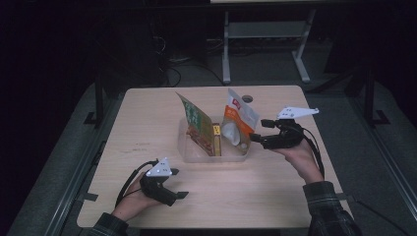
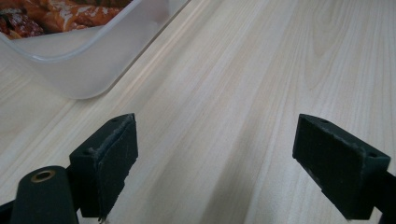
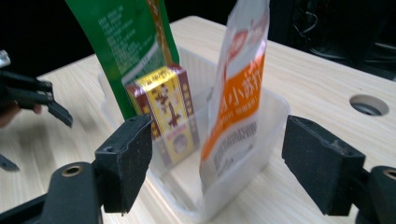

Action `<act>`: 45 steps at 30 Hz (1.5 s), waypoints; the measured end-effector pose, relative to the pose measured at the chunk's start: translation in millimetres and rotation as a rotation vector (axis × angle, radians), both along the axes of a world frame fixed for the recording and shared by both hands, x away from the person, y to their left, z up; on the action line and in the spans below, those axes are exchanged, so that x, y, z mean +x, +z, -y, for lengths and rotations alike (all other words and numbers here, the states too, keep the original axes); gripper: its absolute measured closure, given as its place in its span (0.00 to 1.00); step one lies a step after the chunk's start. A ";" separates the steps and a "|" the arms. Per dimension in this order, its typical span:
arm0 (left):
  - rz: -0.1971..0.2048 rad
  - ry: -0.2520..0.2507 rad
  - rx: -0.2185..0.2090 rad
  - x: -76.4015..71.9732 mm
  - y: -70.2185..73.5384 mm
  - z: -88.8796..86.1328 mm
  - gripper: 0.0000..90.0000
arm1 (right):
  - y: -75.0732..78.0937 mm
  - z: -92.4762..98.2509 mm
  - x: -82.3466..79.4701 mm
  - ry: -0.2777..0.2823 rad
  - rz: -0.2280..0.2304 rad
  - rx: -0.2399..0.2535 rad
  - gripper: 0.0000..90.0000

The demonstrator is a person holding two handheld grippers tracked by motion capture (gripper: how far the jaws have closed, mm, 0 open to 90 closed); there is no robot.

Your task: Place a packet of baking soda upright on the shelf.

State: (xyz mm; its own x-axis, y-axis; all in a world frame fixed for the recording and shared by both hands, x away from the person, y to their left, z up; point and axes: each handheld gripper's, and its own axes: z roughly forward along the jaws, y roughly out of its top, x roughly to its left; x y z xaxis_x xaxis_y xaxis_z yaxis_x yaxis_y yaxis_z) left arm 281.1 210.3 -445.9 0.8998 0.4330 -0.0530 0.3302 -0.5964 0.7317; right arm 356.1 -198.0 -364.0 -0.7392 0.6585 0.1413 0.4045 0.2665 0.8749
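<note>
Three packs in tub (image 3: pixel 275 112), orange pouch (image 3: pixel 238 100) lettering Chinese

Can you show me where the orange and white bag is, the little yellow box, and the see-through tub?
orange and white bag (image 3: pixel 236 109), right gripper view, on its orange printed front.
little yellow box (image 3: pixel 170 114), right gripper view, on its yellow front face.
see-through tub (image 2: pixel 88 70), left gripper view, on its outer corner wall.

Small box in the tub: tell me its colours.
Yellow with dark red edges; right gripper view shows it best.

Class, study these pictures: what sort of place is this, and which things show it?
Probably a lab or workshop recording station: a bare wooden table with a cable hole, metal bench legs on a dark floor, and a handheld right gripper with camera.
</note>
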 end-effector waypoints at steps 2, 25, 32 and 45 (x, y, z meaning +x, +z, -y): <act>0.001 0.001 -0.002 0.3 -0.1 -0.3 0.15 | -1.6 2.9 -2.3 -0.004 -0.004 0.009 0.26; -0.013 -0.019 0.001 -1.6 -2.4 0.9 0.15 | -49.5 15.2 -53.9 0.070 -0.077 -0.119 0.22; -0.041 -0.076 0.029 -3.2 -7.3 4.8 0.16 | -68.2 6.6 -62.5 0.165 -0.115 -0.211 0.21; -0.027 -0.081 0.051 -4.2 -10.7 5.3 0.16 | -79.3 -7.0 -66.6 0.243 -0.122 -0.303 0.18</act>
